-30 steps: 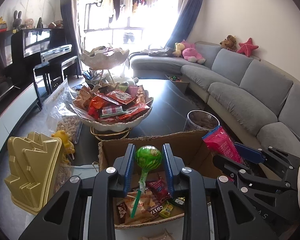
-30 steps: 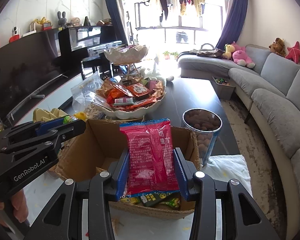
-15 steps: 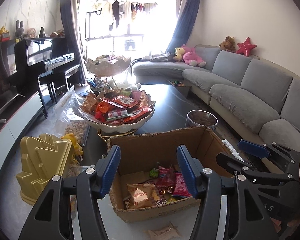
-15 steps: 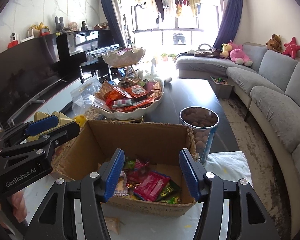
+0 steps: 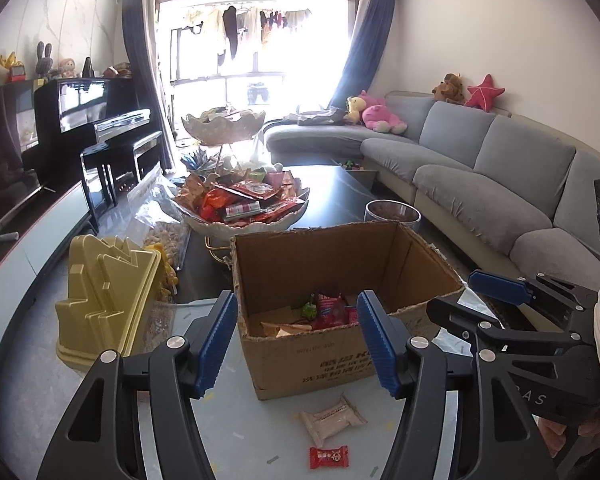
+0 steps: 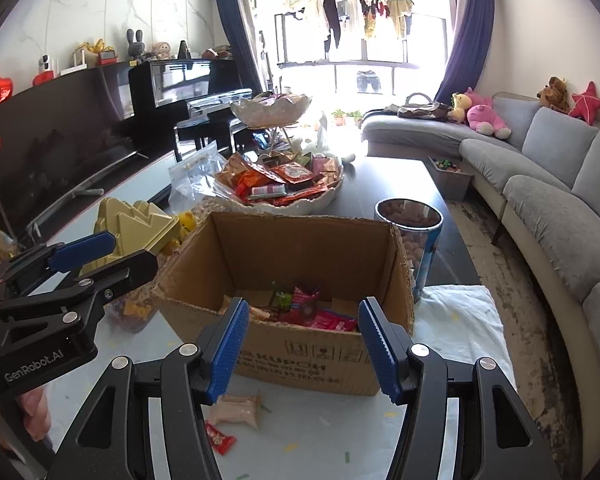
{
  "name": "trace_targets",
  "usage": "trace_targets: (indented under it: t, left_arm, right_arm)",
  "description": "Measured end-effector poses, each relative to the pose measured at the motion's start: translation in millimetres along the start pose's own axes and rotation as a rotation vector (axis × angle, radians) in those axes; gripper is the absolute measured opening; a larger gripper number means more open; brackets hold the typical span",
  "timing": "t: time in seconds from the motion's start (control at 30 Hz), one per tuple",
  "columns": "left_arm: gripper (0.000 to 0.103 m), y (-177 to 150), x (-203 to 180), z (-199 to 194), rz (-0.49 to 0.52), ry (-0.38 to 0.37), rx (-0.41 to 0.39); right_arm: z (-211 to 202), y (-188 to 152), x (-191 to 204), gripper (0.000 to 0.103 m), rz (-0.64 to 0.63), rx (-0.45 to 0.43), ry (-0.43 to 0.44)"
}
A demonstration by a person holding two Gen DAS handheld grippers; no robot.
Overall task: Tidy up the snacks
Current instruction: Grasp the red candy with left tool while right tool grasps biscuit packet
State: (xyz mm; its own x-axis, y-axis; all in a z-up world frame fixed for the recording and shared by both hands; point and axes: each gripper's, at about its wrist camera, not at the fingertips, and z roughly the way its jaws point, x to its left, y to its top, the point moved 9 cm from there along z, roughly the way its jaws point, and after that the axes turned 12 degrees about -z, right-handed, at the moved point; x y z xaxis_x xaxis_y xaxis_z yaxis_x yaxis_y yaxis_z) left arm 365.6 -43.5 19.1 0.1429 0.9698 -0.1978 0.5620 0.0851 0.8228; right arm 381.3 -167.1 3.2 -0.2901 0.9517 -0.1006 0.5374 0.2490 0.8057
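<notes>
An open cardboard box [image 5: 340, 364] [image 6: 300, 364] stands on the table and holds several snack packets, among them a green lollipop [image 5: 310, 310] and a red packet [image 6: 332, 322]. My left gripper [image 5: 296, 344] is open and empty, just in front of the box. My right gripper [image 6: 304, 346] is open and empty, also in front of the box; it shows at the right of the left wrist view [image 5: 472, 300]. A beige wrapped snack [image 5: 332, 420] [image 6: 238, 410] and a small red candy [image 5: 328, 456] [image 6: 220, 442] lie on the table before the box.
A white bowl piled with snacks [image 5: 244, 204] [image 6: 284, 188] stands behind the box under a second tier. A yellow plastic box [image 5: 104, 300] is at the left, a clear jar of nuts [image 6: 410, 236] at the right. A grey sofa [image 5: 500, 184] runs along the right.
Both grippers opened and dropped the lollipop and the red packet into the box, then drew back toward me, so the loose snacks in front of the box came into view.
</notes>
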Motion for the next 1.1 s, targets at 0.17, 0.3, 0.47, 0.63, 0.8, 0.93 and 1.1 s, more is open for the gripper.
trace_targets:
  t: [0.17, 0.3, 0.47, 0.63, 0.8, 0.93, 1.1]
  left_arm:
    - [0.062, -20.0, 6.8, -6.0, -0.009, -0.004, 0.024]
    - [0.062, -40.0, 11.9, -6.8, -0.022, -0.002, 0.055]
    - [0.062, -65.9, 12.8, -2.6, -0.030, -0.006, 0.107]
    - [0.062, -93.7, 13.1, 4.3, -0.049, -0.014, 0.165]
    - [0.061, -123.3, 14.6, 11.9, -0.062, -0.019, 0.226]
    - [0.061, -146.4, 16.8, 21.3, -0.076, -0.018, 0.279]
    - [0.061, -170.5, 19.9, 34.7, -0.093, -0.020, 0.337]
  right_arm:
    - [-5.3, -13.5, 11.8, 0.058, -0.019, 0.015, -0.002]
    - [-6.7, -26.8, 17.3, 0.058, -0.032, 0.030, -0.005]
    - [-6.5, -46.5, 23.7, 0.058, -0.043, 0.057, -0.001]
    - [-4.2, -70.9, 26.0, 0.058, -0.024, 0.095, 0.013]
    - [-0.6, -93.3, 28.8, 0.058, 0.002, 0.136, 0.027]
    - [5.1, -113.7, 30.2, 0.058, 0.020, 0.174, 0.027]
    - [13.3, -135.6, 29.5, 0.058, 0.039, 0.223, 0.013]
